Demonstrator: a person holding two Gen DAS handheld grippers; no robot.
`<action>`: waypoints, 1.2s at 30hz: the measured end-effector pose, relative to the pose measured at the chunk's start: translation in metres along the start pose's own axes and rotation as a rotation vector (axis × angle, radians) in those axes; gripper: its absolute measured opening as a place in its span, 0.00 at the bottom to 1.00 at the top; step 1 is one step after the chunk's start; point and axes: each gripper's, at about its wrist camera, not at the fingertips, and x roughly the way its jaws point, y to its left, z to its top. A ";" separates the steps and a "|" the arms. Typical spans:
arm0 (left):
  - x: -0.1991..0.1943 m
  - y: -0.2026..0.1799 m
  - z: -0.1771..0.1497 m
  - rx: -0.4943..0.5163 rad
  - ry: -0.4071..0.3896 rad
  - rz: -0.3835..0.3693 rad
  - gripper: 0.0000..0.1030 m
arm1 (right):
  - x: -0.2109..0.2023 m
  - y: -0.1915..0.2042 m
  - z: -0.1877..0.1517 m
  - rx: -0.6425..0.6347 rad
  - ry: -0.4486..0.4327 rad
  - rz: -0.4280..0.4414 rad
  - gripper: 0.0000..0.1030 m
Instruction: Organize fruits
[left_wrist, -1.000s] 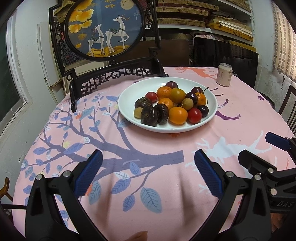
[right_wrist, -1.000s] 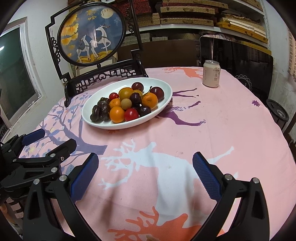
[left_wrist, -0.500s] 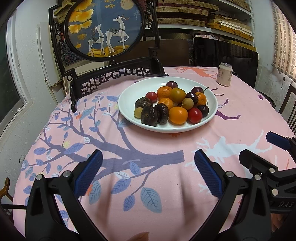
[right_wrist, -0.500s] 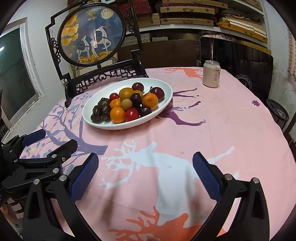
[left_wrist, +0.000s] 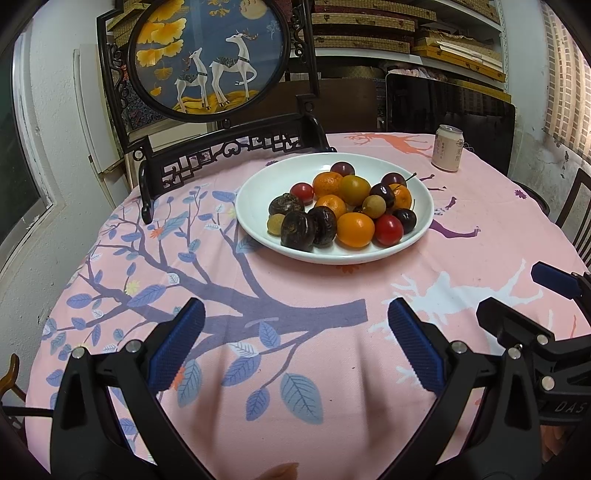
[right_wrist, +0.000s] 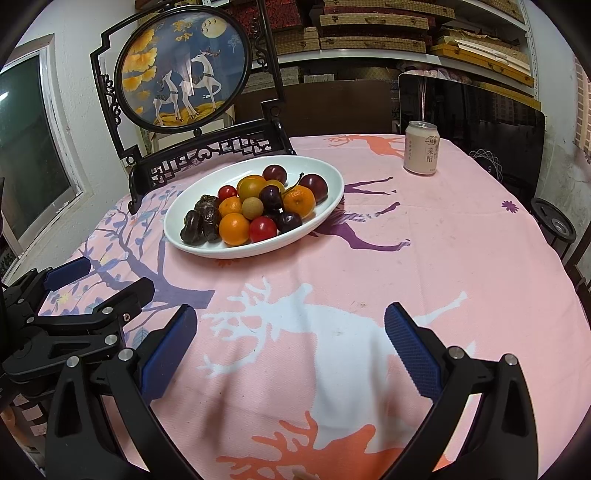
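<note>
A white oval plate (left_wrist: 258, 192) (right_wrist: 325, 173) stands on the pink tablecloth, heaped with fruit: oranges (left_wrist: 355, 229) (right_wrist: 234, 229), red cherry tomatoes (left_wrist: 388, 229) (right_wrist: 262, 229), dark plums (left_wrist: 342, 169) (right_wrist: 274, 173), wrinkled dark fruits (left_wrist: 297, 230) (right_wrist: 192, 232) and small tan ones (left_wrist: 373, 204). My left gripper (left_wrist: 295, 343) is open over the cloth, well short of the plate, holding nothing. My right gripper (right_wrist: 290, 341) is open too, empty, nearer the table's front. Each gripper shows at the edge of the other's view.
A carved black stand with a round deer picture (left_wrist: 210, 55) (right_wrist: 181, 70) rises behind the plate. A pale drink can (left_wrist: 448, 147) (right_wrist: 421, 147) stands at the far right of the table. Dark chairs (right_wrist: 480, 122) ring the far side. Bare cloth (right_wrist: 443, 240) lies right of the plate.
</note>
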 end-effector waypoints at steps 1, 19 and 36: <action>0.000 0.000 0.000 0.000 0.000 -0.001 0.98 | 0.000 0.000 0.000 -0.001 0.000 0.000 0.99; 0.000 0.000 0.000 0.005 0.000 0.000 0.98 | 0.000 0.000 0.000 0.000 0.002 -0.001 0.99; 0.002 0.008 0.000 -0.020 0.008 -0.001 0.98 | 0.000 -0.001 -0.001 0.001 0.003 -0.005 0.99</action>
